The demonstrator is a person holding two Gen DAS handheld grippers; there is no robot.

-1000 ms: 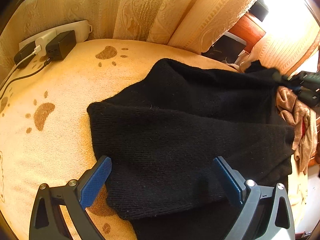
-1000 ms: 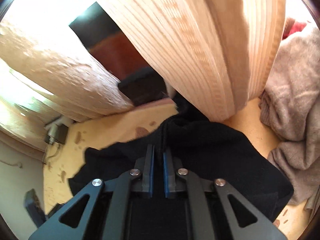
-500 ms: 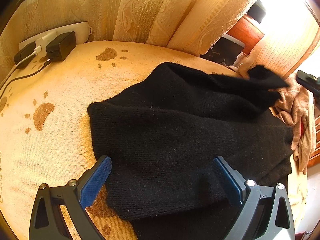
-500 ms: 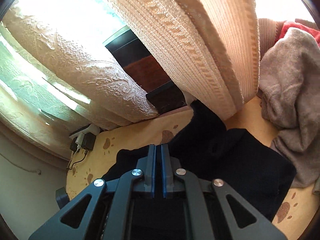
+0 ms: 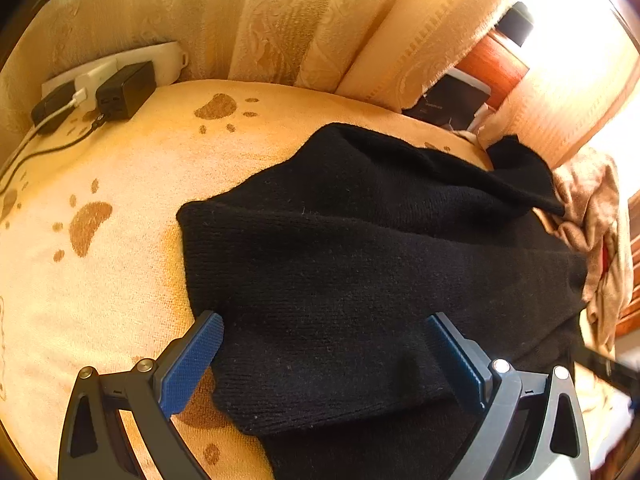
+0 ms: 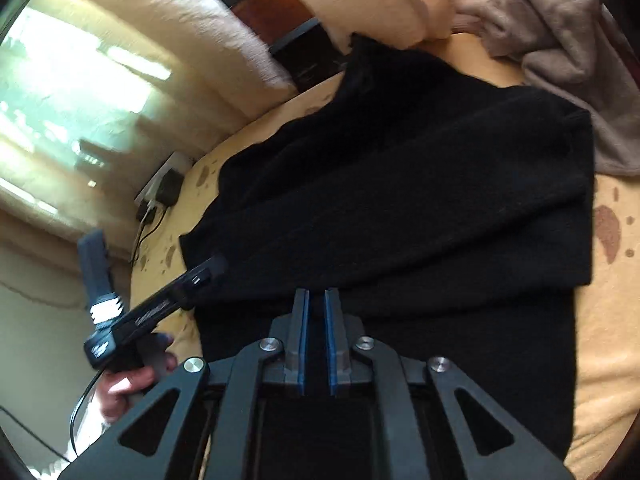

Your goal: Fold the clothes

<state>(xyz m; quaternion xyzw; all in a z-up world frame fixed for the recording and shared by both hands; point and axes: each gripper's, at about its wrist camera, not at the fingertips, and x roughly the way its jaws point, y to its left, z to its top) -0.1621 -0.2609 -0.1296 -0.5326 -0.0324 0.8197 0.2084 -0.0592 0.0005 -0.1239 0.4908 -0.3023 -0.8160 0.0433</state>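
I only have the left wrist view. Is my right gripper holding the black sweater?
Observer: No. The right gripper has just been opening. A narrow gap shows, with nothing between its pads.
Operator: Where is it?
Observer: Over the near part of the black sweater, pointing across it.
Operator: What lies right of the sweater?
Observer: Bare paw-print blanket runs along its right edge.
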